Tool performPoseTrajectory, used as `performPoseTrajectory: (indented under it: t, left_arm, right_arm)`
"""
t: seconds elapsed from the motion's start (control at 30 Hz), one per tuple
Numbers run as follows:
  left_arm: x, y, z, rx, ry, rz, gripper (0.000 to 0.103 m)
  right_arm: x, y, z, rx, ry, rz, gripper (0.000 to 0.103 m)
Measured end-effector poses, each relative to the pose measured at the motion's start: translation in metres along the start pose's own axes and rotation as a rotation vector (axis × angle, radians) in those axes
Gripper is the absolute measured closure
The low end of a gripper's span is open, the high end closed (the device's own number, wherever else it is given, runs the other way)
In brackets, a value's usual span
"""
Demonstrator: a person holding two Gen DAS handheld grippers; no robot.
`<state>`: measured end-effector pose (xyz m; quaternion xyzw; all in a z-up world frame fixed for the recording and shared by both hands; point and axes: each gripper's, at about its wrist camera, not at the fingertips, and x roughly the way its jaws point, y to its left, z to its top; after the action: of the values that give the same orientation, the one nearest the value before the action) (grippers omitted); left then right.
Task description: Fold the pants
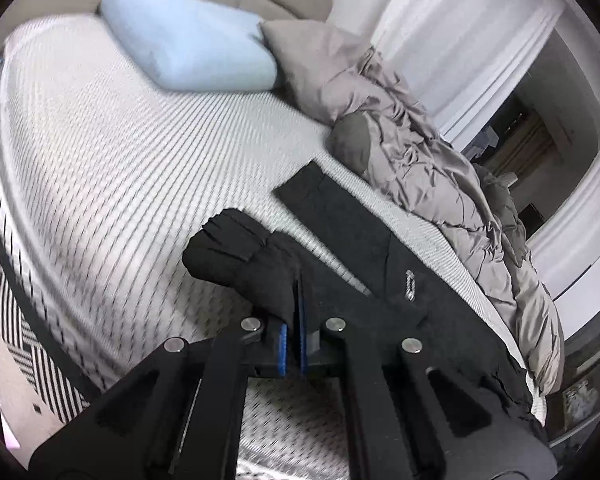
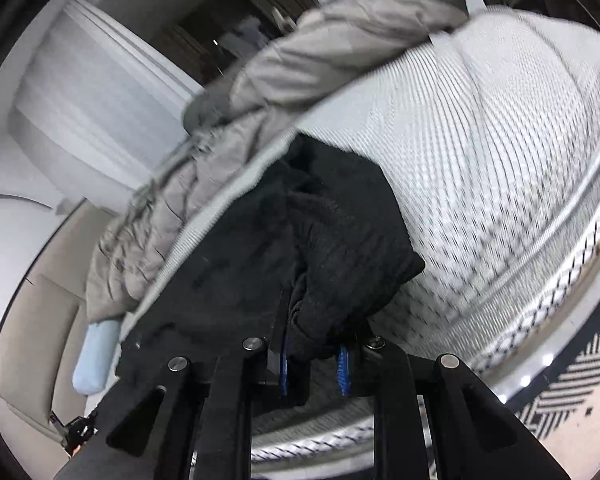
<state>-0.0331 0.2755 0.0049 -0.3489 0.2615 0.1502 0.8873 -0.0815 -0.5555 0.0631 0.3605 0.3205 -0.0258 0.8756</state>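
Pants (image 1: 352, 240), black, are my landmark: they lie stretched along the mattress (image 1: 112, 168) of the bed, one flat hem end far up toward the blue pillow (image 1: 188, 40), the long side just beside the rumpled grey duvet (image 1: 420, 152).

Left gripper (image 1: 293, 344) tilts down toward the pants from the near side. I see its jaws pressed nearly together on a bunched fold of the black fabric; blue pads (image 1: 283, 350) show with only a thin gap. The gathered cloth humps above the jaws, clear of the mattress, while the rest of the pants trails off toward the duvet.

Right gripper (image 2: 314, 364) also angles downward at the pants, its view rolled so the mattress edge runs diagonally. Its jaws stand a little apart, closed on a thick wad of the same black fabric; blue pad strips (image 2: 343, 368) are visible either side of the wad. In this view the pants spread up from the jaws toward the duvet, and the pillow peeks out at lower left, beyond the pants. Patterned black-and-white rug (image 2: 572, 392) sits below the bed edge, well apart from the pants.

Both views are motion-blurred.
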Motion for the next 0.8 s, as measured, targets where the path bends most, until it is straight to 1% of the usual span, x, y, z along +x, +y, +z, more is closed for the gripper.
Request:
performPoseTrajectory:
  t: [0.1, 0.17, 0.23, 0.3, 0.37, 0.47, 0.5, 0.6, 0.63, 0.67, 0.7, 0.73, 0.77, 0.8]
  left_arm:
    - [0.006, -0.021, 0.025, -0.002, 0.002, -0.012, 0.102]
    - [0.011, -0.039, 0.046, 0.013, -0.004, -0.013, 0.102]
    - [0.021, -0.059, 0.066, 0.027, -0.01, -0.018, 0.102]
    - [0.036, -0.082, 0.085, 0.054, -0.009, -0.008, 0.102]
    - [0.062, -0.105, 0.104, 0.073, 0.007, 0.007, 0.102]
    - [0.111, -0.131, 0.127, 0.082, 0.047, 0.037, 0.102]
    - [0.13, -0.137, 0.132, 0.087, 0.066, 0.05, 0.102]
    - [0.196, -0.154, 0.143, 0.126, 0.143, 0.098, 0.101]
    - [0.221, -0.159, 0.146, 0.147, 0.178, 0.122, 0.097]
    - [0.245, -0.161, 0.144, 0.169, 0.222, 0.152, 0.088]
    - [0.268, -0.164, 0.145, 0.191, 0.264, 0.187, 0.082]
    - [0.279, -0.162, 0.144, 0.195, 0.279, 0.197, 0.068]
    - [0.287, -0.16, 0.146, 0.187, 0.274, 0.184, 0.061]
    - [0.289, -0.159, 0.148, 0.177, 0.254, 0.168, 0.058]
  right_arm:
    - [-0.009, 0.019, 0.014, 0.001, -0.074, -0.005, 0.086]
    - [-0.011, 0.037, 0.029, -0.008, -0.133, -0.01, 0.086]
    - [-0.003, 0.055, 0.046, -0.031, -0.175, -0.033, 0.086]
    - [0.012, 0.067, 0.067, -0.021, -0.201, -0.036, 0.086]
    - [0.031, 0.075, 0.09, -0.002, -0.202, -0.049, 0.087]
    - [0.077, 0.096, 0.129, -0.03, -0.189, -0.095, 0.087]
    - [0.098, 0.103, 0.144, -0.056, -0.165, -0.119, 0.087]
    - [0.16, 0.11, 0.181, -0.055, -0.108, -0.175, 0.086]
    - [0.183, 0.112, 0.189, -0.066, -0.091, -0.198, 0.086]
    - [0.205, 0.114, 0.198, -0.08, -0.07, -0.23, 0.085]
    - [0.225, 0.112, 0.203, -0.086, -0.06, -0.255, 0.074]
    - [0.245, 0.109, 0.209, -0.088, -0.049, -0.295, 0.066]
    - [0.257, 0.107, 0.211, -0.086, -0.056, -0.336, 0.056]
    - [0.263, 0.104, 0.212, -0.083, -0.073, -0.373, 0.052]
